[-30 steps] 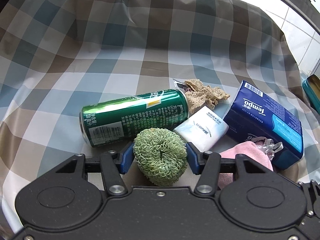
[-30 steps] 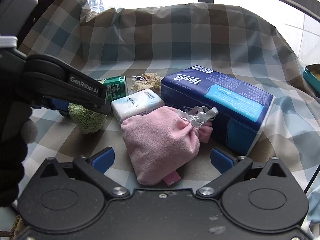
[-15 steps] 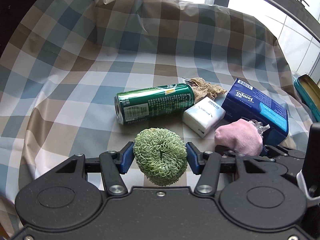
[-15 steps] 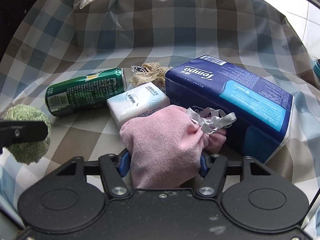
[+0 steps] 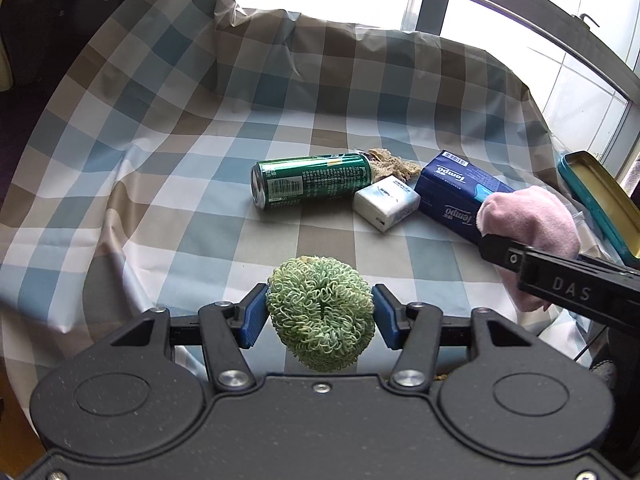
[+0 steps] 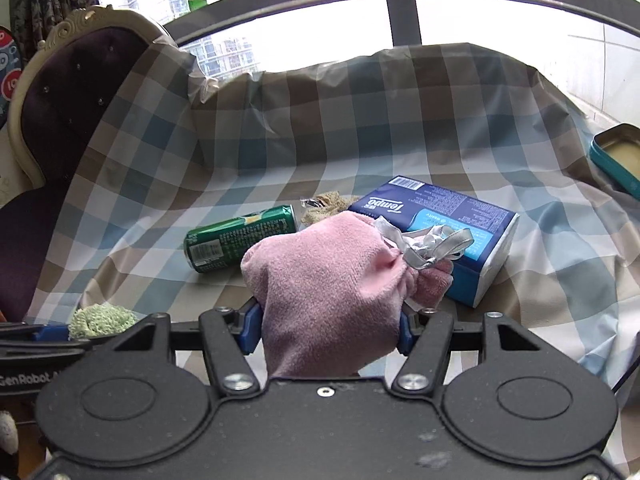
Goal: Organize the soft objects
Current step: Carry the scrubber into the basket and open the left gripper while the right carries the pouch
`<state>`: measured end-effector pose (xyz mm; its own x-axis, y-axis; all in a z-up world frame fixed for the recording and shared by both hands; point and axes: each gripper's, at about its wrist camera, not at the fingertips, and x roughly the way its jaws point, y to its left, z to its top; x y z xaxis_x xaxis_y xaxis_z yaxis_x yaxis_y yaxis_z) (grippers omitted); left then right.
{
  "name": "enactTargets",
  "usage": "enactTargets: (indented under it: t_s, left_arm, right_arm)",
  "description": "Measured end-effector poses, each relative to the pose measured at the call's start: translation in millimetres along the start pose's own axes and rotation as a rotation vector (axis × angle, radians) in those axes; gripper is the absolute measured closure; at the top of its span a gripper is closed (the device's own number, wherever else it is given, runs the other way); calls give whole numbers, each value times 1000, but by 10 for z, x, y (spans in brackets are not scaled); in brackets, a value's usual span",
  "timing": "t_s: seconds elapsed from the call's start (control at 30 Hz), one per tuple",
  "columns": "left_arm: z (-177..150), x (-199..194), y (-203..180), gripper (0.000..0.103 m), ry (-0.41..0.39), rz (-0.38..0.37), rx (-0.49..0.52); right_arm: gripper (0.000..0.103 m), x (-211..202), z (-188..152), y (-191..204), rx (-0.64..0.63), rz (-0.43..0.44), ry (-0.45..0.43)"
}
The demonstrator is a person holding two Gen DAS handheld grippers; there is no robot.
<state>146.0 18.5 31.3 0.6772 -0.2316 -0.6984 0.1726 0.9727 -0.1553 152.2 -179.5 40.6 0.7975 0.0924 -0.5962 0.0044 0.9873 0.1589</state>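
Note:
A green curly scrubber ball is clamped between the blue pads of my left gripper, held clear of the checked cloth. My right gripper is shut on a pink velvet pouch tied with a silver ribbon, lifted off the cloth. In the left wrist view the pouch hangs at the right. On the cloth lie a white tissue pack, a blue Tempo tissue pack and a beige lace scrap.
A green drink can lies on its side beside the tissue packs. An open teal tin sits at the right edge. A dark upholstered chair stands at the left. The cloth rises in folds at the back.
My right gripper closed on the pink pouch and lifted it off the cloth. My left gripper drew back and rose with the scrubber still in it, so the objects look farther away.

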Motion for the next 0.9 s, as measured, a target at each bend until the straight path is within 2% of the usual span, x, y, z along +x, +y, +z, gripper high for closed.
enactTargets:
  t_s: [0.2, 0.43, 0.63, 0.9]
  left_arm:
    - [-256, -274, -61, 50, -1, -1, 0]
    - [-542, -473, -103, 49, 19, -15, -27]
    - [-675, -481, -132, 49, 48, -20, -40]
    - [-587, -313, -160, 48, 36, 33, -6]
  right_arm:
    - [42, -721, -193, 82, -24, 24, -91]
    - [42, -1308, -551, 104, -47, 41, -125]
    - [42, -1542, -798, 70, -22, 53, -103]
    - [42, -1479, -933, 23, 5, 44, -45]
